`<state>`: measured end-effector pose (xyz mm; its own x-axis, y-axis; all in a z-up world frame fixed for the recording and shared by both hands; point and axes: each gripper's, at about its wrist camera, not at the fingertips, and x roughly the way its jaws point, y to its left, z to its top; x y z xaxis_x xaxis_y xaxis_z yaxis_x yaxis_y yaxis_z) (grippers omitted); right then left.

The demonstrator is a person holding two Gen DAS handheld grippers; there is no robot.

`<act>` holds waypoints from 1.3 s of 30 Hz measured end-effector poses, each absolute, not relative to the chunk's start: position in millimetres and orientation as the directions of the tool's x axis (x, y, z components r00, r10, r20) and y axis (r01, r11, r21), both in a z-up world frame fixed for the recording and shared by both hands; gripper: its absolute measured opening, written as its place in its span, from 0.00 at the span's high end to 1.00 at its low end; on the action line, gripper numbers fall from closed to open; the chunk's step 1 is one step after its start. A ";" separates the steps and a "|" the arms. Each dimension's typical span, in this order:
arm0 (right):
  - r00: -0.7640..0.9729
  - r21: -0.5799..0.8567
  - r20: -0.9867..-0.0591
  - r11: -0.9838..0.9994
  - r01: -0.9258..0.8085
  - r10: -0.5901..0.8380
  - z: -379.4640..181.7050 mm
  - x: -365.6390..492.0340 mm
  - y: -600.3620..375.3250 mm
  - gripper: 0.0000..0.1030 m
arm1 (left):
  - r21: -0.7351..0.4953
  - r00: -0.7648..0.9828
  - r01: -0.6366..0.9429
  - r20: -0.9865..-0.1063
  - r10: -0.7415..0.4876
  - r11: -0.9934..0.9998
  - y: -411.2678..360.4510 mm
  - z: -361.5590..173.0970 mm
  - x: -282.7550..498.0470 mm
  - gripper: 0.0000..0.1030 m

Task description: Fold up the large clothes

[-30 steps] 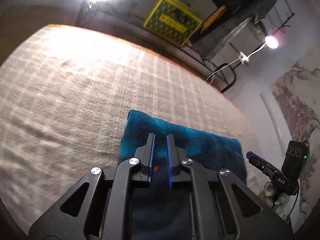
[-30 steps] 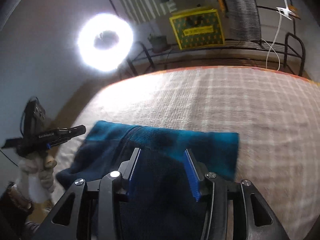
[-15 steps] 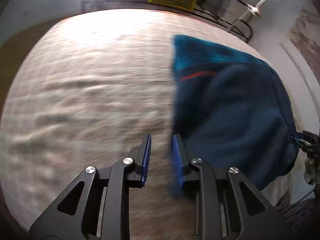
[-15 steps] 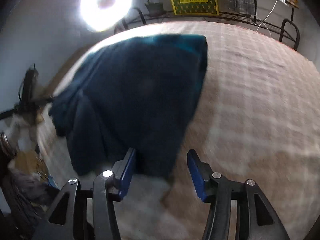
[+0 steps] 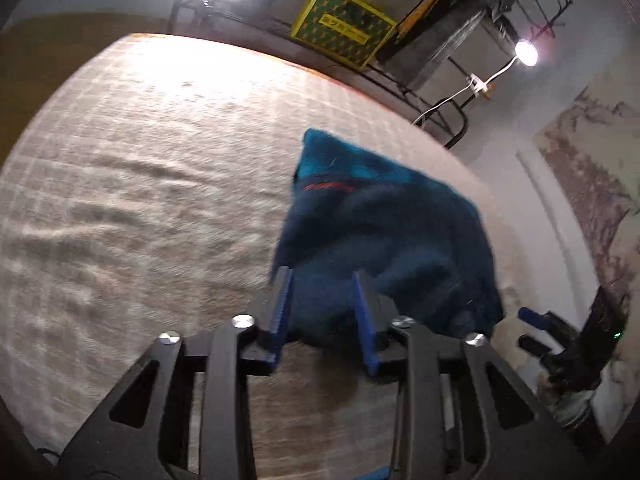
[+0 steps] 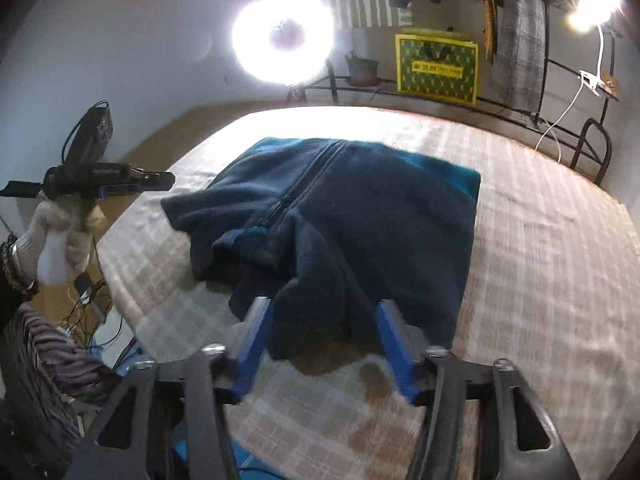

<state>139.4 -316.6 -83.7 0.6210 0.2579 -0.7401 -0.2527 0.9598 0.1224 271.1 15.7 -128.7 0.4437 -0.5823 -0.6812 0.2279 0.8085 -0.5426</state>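
A dark blue fleece jacket with a zipper lies folded on the beige checked bed cover; its teal lining shows at the far edge. In the left wrist view the jacket lies right of centre. My left gripper is open and empty, its blue fingers at the jacket's near edge. My right gripper is open and empty above the jacket's near edge. The left gripper also shows in the right wrist view, held in a gloved hand beside the bed.
A bright ring light and a yellow-green box stand on a rack behind the bed. A small lamp is clamped at the right. The bed's left edge drops to cables and cloth on the floor.
Both grippers have let go of the jacket and pulled back toward its near edge. The left gripper has opened wider. The jacket now lies settled on the bed.
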 end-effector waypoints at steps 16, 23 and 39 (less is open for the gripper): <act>0.573 0.540 -0.701 0.841 0.038 0.424 -146.6 201.5 -446.6 0.05 | -0.811 0.297 -0.003 -0.560 -0.774 0.585 21.7 -194.6 344.6 0.28; 0.578 0.685 -0.627 0.723 0.091 0.522 -167.3 218.0 -461.1 0.09 | -0.860 0.250 -0.066 -0.506 -0.825 0.507 15.4 -220.7 359.5 0.28; 0.555 0.766 -0.539 0.642 0.010 0.634 -190.2 259.7 -436.6 0.13 | -0.877 0.216 -0.018 -0.473 -0.854 0.480 -13.7 -230.9 386.3 0.31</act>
